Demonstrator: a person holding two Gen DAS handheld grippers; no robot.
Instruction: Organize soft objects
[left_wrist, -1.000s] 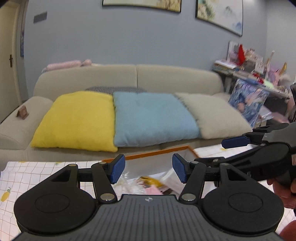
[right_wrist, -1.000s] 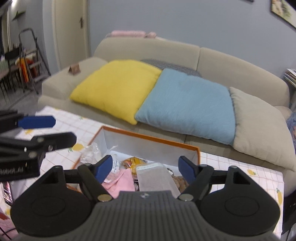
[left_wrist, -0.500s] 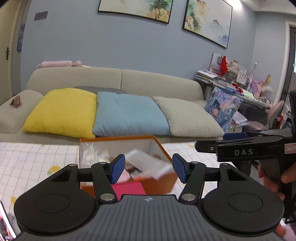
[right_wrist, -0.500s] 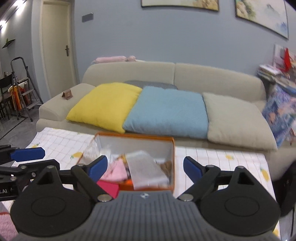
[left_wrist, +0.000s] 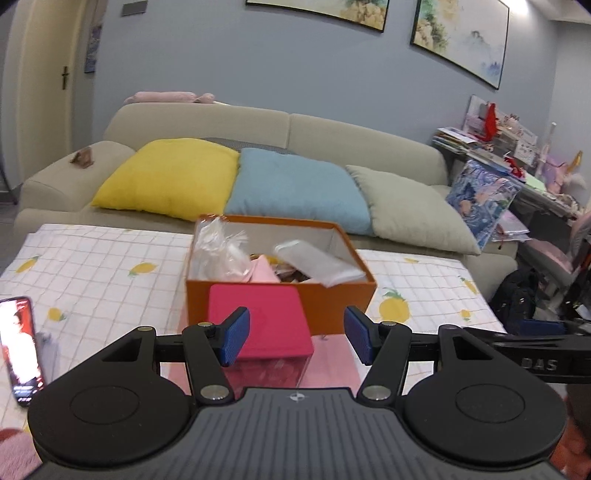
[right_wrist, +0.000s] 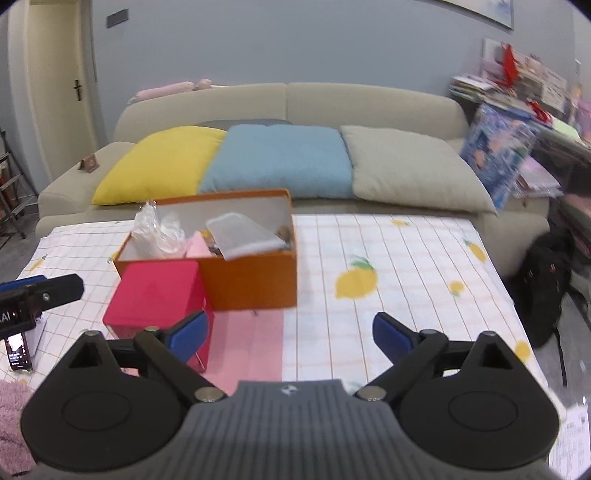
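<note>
An orange box (left_wrist: 280, 299) sits toward the desk's (right_wrist: 399, 258) far edge, by the sofa (left_wrist: 332, 144), crammed with soft things — crinkled clear bags (left_wrist: 218, 251), a pink cloth (left_wrist: 263, 271) and a flat clear pouch (left_wrist: 317, 260). A red-lidded box (left_wrist: 256, 325) stands against its near wall, touching. The left gripper (left_wrist: 295, 339) hangs spread above that lid, holding nothing. The right gripper (right_wrist: 290, 334) is still widening — its jaws are opening over bare checked cloth, nothing between them. A lit phone (left_wrist: 20, 343) lies near the desk's left edge.
</note>
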